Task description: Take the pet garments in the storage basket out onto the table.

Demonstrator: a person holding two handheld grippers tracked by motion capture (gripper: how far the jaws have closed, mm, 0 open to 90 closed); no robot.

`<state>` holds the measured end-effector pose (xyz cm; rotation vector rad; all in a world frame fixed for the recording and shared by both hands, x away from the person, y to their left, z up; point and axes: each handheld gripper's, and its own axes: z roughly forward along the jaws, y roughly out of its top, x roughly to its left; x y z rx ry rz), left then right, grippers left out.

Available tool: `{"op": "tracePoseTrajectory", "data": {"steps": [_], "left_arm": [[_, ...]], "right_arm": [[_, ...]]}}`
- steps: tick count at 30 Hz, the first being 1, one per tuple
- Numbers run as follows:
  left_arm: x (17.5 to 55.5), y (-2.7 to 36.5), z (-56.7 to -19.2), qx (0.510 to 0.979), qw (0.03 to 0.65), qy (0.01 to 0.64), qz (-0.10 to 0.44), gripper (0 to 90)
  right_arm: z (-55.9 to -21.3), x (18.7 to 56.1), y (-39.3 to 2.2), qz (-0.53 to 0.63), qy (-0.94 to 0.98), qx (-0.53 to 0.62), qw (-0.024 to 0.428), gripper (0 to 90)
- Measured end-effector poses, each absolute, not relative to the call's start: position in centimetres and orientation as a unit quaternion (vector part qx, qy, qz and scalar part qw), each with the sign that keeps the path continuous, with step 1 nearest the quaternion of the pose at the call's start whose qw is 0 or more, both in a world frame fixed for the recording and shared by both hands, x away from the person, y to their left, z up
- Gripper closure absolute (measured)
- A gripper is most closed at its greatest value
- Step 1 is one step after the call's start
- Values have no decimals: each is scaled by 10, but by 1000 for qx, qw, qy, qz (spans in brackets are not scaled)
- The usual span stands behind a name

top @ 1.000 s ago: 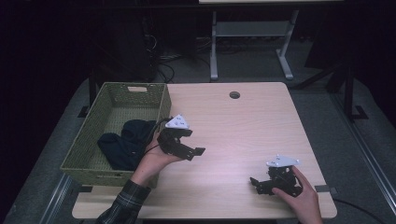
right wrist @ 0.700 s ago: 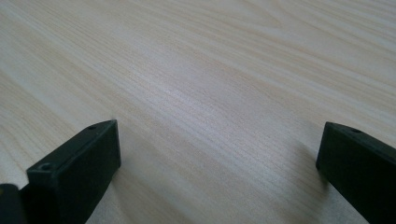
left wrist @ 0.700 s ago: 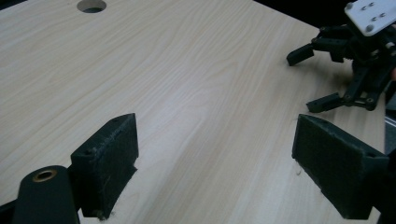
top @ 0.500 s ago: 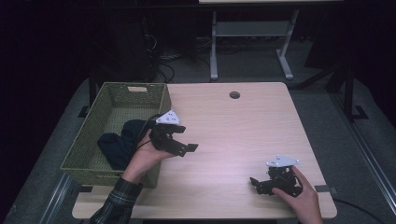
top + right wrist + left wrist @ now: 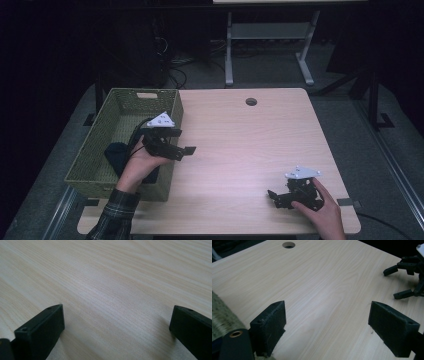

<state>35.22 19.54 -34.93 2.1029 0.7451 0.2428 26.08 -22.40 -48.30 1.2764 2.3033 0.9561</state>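
the left gripper (image 5: 176, 141) is hovering left of centre at the rim of the basket (image 5: 95, 155), jaws released, holding nothing. the dark cloth (image 5: 116, 154) is lying inside the basket. likely step: reaching in; next, dipping down to pinch it. the right gripper (image 5: 280, 196), lower right, is resting released.

Black tongs (image 5: 181, 142), plaid sleeve (image 5: 112, 220)

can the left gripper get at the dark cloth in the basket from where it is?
Probably yes. The left gripper is open and empty at the basket's right wall, the basket is open-topped, and the dark cloth lies just below and left of the hand. It must turn back from the table.
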Motion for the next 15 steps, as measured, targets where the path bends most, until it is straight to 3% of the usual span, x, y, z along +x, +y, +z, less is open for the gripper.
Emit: {"op": "tracePoseTrajectory", "data": {"steps": [15], "left_arm": [[353, 239, -344, 831, 429, 332, 128, 143]], "right_arm": [[-483, 261, -224, 337, 810, 449, 169, 0]]}}
